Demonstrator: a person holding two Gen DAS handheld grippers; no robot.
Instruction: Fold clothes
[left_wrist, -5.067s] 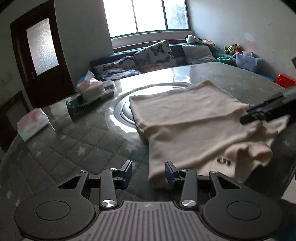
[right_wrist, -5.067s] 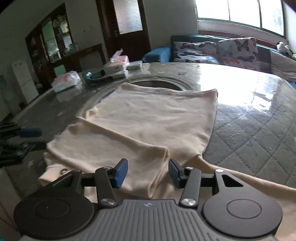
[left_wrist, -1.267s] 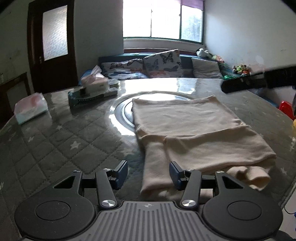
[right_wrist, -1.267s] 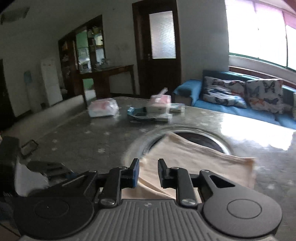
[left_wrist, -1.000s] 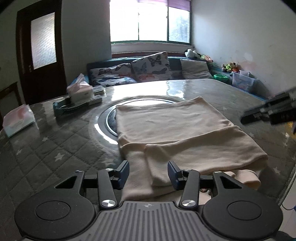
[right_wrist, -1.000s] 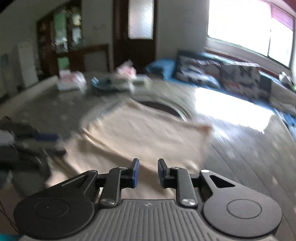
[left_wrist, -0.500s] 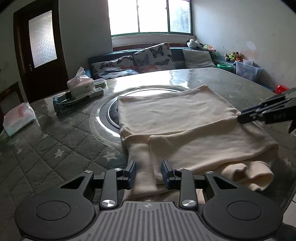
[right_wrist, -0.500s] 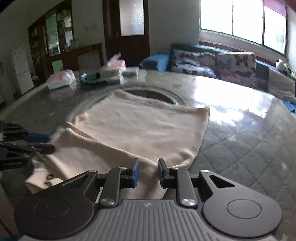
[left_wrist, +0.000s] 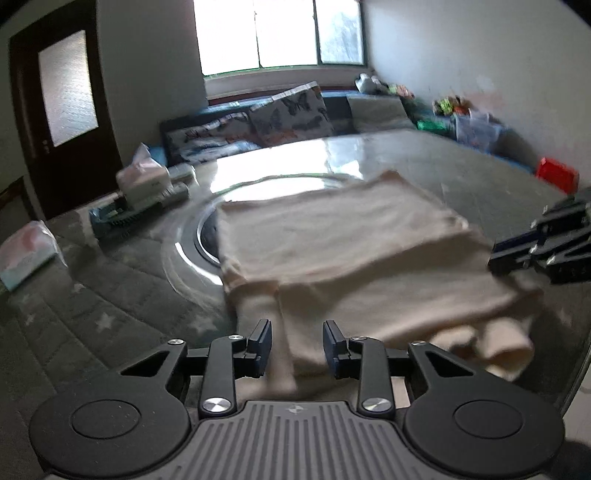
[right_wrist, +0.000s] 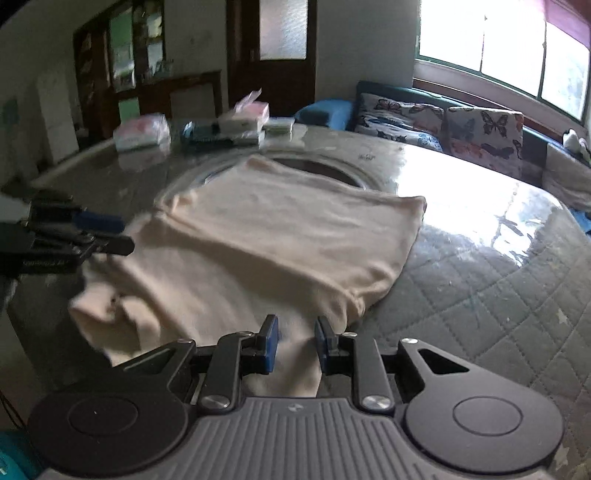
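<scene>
My left gripper (left_wrist: 297, 344) was spread apart, its blue-padded fingers (left_wrist: 263, 341) straddling a fold of the cream garment (left_wrist: 343, 254) at the near table edge without pinching it. My right gripper (right_wrist: 294, 344) was likewise parted, a strip of the same cloth lying between its fingers, not clamped. From the left wrist view the right gripper showed at the far right, over the garment's edge (left_wrist: 535, 251); from the right wrist view the left one showed at the far left (right_wrist: 99, 236).

The garment (right_wrist: 280, 251) lay flat on the quilted, star-patterned table cover (left_wrist: 92, 302), partly folded, with a layer doubled over its near half and a rolled sleeve at the corner. Its far end reached over the round glass turntable (left_wrist: 192, 254).

Farther back on the table sat a tissue box (left_wrist: 142, 184) on a dark tray, and a pink tissue pack (left_wrist: 27, 251) well apart to the left. Beyond stood a sofa with butterfly cushions (left_wrist: 291, 114), below a bright window (left_wrist: 273, 33).
</scene>
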